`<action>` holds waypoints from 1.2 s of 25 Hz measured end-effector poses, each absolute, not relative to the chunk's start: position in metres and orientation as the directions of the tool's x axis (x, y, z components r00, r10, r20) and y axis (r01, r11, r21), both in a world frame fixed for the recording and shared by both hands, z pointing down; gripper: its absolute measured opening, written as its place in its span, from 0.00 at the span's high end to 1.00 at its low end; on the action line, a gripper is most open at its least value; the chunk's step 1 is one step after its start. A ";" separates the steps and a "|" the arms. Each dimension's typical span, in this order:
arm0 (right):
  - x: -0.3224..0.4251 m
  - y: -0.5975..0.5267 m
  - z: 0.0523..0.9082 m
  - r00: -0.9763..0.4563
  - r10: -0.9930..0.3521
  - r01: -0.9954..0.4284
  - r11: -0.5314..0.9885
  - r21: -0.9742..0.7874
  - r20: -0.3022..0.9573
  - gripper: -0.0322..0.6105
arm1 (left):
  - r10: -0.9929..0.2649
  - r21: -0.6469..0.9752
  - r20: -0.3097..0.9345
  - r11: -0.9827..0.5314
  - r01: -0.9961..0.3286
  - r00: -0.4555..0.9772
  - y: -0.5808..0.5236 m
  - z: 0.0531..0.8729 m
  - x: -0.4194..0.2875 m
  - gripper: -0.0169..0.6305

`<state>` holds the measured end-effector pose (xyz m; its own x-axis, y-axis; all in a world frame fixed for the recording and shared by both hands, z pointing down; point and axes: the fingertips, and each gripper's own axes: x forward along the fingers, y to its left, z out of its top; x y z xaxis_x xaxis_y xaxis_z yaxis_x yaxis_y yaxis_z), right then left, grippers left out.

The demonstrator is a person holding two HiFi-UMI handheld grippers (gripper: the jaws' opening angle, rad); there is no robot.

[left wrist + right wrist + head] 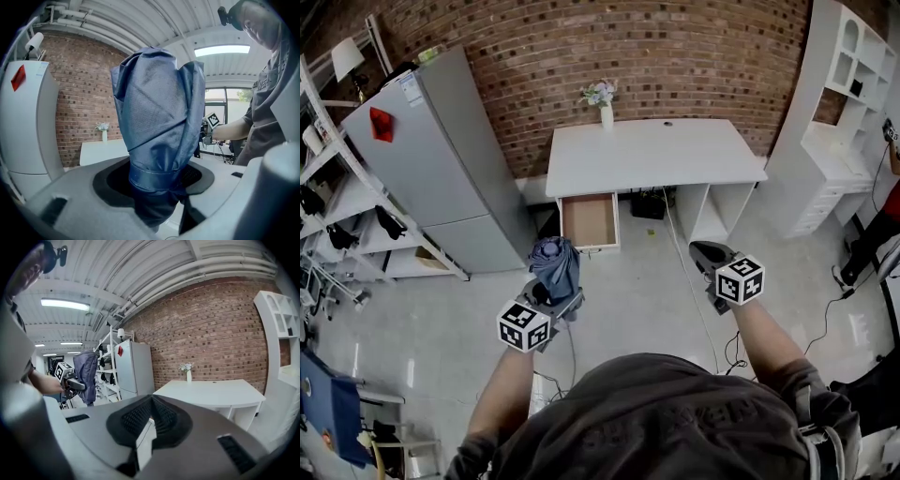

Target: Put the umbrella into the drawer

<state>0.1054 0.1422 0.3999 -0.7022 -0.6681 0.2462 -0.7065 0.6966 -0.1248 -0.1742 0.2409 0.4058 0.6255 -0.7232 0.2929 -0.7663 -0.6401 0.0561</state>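
Observation:
A folded blue-grey umbrella [555, 262] stands upright in my left gripper [551, 292], whose jaws are shut on its lower end just under the strap [152, 177]. In the left gripper view the umbrella [157, 108] fills the middle. The open wooden drawer [589, 220] hangs out under the left end of the white desk [656, 155], a little ahead of the umbrella. My right gripper [705, 249] hovers off to the right with its pads [140, 416] meeting at the tips and nothing between them. From the right gripper view the umbrella [86, 376] shows at far left.
A grey fridge [441, 159] stands left of the desk, with open shelves [337, 216] further left. A vase of flowers [605, 105] sits at the desk's back edge. White cabinets [839, 122] line the right wall. Cables [689, 272] trail over the floor.

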 end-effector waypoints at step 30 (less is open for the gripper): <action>0.265 0.093 0.400 -0.708 -0.664 -0.699 0.708 -0.105 0.241 0.96 | -0.723 0.075 0.285 -0.638 -0.766 0.630 0.184 0.413 -0.001 0.58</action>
<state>0.2654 0.0931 0.3996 -0.7083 -0.6635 0.2410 -0.6988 0.7075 -0.1055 -0.0011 0.1837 0.4132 0.6297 -0.7227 0.2848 -0.7663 -0.6381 0.0751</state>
